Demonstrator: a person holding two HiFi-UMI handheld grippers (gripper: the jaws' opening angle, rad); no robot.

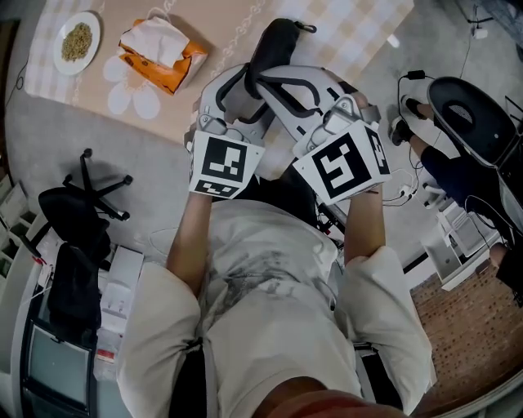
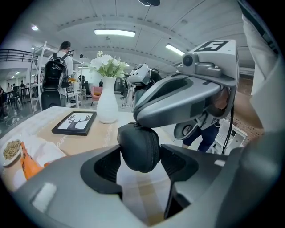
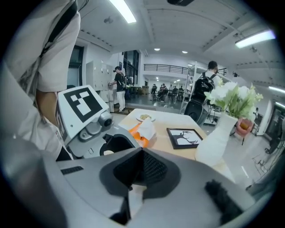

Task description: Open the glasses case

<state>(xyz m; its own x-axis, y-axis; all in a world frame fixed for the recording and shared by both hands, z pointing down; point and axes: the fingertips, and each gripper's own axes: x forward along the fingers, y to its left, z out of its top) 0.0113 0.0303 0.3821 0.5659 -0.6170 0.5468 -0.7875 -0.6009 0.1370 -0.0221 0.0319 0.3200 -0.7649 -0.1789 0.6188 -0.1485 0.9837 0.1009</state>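
The left hand-held gripper (image 2: pixel 142 165) clamps the black glasses case (image 2: pixel 139 147) by its two sides and holds it over the counter (image 1: pixel 225 24), not far from an orange tissue pack (image 1: pixel 163 53). The right hand-held gripper (image 3: pixel 136 171) has its jaws pressed together and lies across the top of the case. Whether it pinches anything there cannot be made out.

A black office chair (image 1: pixel 75 214) on grey floor (image 1: pixel 159 216); strip lights (image 2: pixel 114 32) overhead.

Table (image 1: pixel 221 33) w/ plate (image 1: pixel 78 41), orange tissue pack (image 1: pixel 159 53) — plus picture frame (image 2: pixel 74 123), white vase (image 2: pixel 107 104).
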